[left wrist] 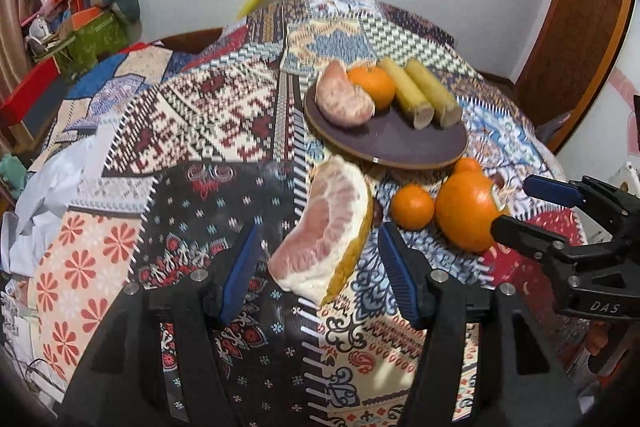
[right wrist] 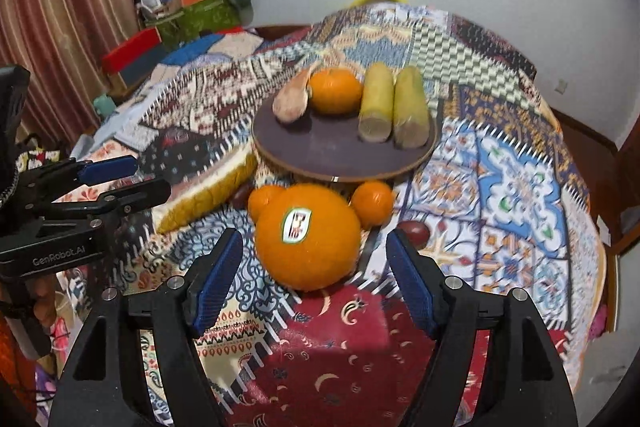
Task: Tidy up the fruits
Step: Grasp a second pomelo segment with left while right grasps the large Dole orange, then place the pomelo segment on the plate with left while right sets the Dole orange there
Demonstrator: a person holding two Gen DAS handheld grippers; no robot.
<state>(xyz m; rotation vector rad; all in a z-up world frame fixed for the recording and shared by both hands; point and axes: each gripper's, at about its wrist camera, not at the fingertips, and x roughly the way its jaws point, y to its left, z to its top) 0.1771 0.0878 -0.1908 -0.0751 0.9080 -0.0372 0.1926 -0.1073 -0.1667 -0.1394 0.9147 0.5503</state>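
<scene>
Left claw (left wrist: 316,259) spread around pomelo wedge (left wrist: 324,231), right claw (right wrist: 316,267) spread around large orange (right wrist: 308,235)

The plate (right wrist: 344,151) lies behind the big orange (right wrist: 308,239), with the pomelo wedge (right wrist: 208,193) to its left.

A table under a patchwork cloth (right wrist: 516,187) carries a round dark plate (right wrist: 340,151), a pomelo wedge (left wrist: 328,231), a large stickered orange (right wrist: 308,235) and small tangerines (left wrist: 412,207).

"DAS" on right gripper (left wrist: 516,205); "GenRobot.AI" on left gripper (right wrist: 136,175).
</scene>
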